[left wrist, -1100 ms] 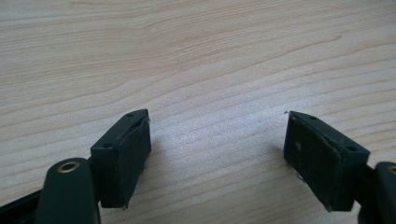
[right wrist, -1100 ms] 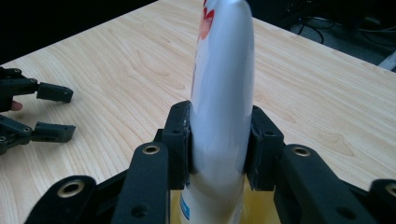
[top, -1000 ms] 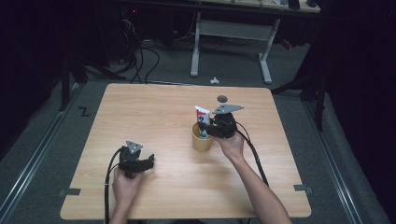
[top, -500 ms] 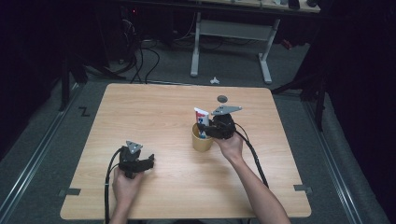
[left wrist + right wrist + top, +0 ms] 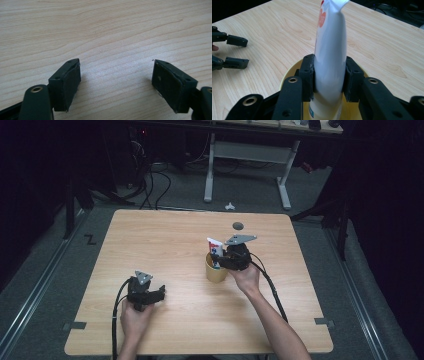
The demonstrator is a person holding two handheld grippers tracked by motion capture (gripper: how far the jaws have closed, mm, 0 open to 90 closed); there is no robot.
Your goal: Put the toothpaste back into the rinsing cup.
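Note:
A white tube with red print stands upright in a yellow cup near the middle of the wooden table. My right gripper is shut on the tube just above the cup's rim, one pad on each side. From the high view the same right gripper sits at the cup's right side with the tube's flat end sticking up. My left gripper rests on the table at the front left, open, with bare wood between its pads.
A small dark round spot lies on the table behind the cup. Cables trail from both grippers toward the front edge. A desk frame and cables stand on the floor beyond the table. The left gripper appears at the left of the right gripper view.

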